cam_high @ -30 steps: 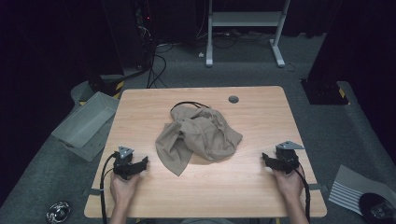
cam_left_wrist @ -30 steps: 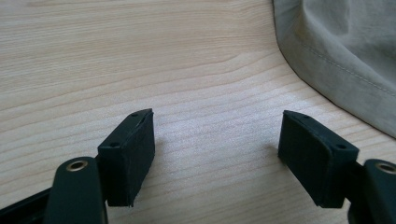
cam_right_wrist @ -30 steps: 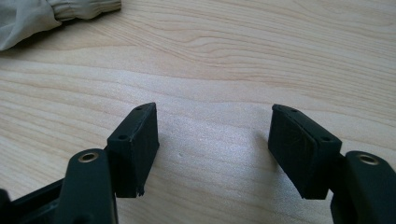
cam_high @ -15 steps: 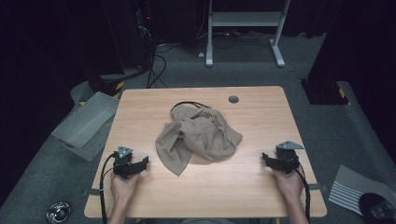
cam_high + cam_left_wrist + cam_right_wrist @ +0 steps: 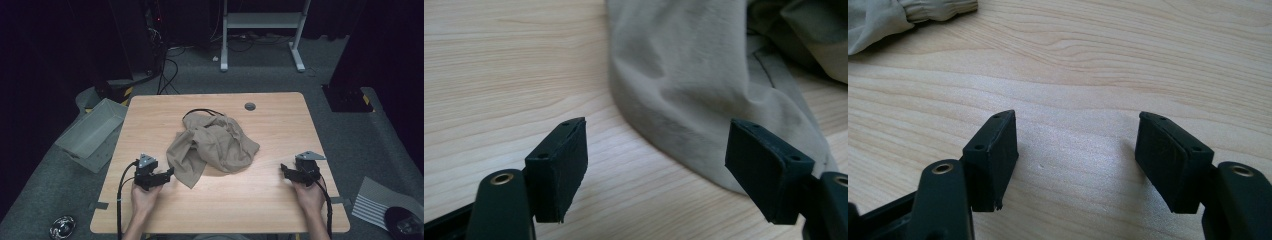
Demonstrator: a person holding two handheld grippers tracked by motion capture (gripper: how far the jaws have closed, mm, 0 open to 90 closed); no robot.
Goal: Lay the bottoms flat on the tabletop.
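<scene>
A crumpled tan cloth (image 5: 214, 148) lies at the centre of the table (image 5: 280, 120) in the high view, with a thin black cord (image 5: 200, 110) looping out at its upper edge. The left gripper (image 5: 169, 173) sits at lower left of that view, just beside the cloth's lower-left corner. Its fingers (image 5: 558, 167) stand apart, and the cloth's edge (image 5: 694, 100) lies between and beyond them in the left gripper view. The right gripper (image 5: 283, 170) sits at lower right, well apart from the cloth. Its fingers (image 5: 993, 160) are also apart over bare wood, with the cloth (image 5: 878, 17) at the upper left of the right gripper view.
</scene>
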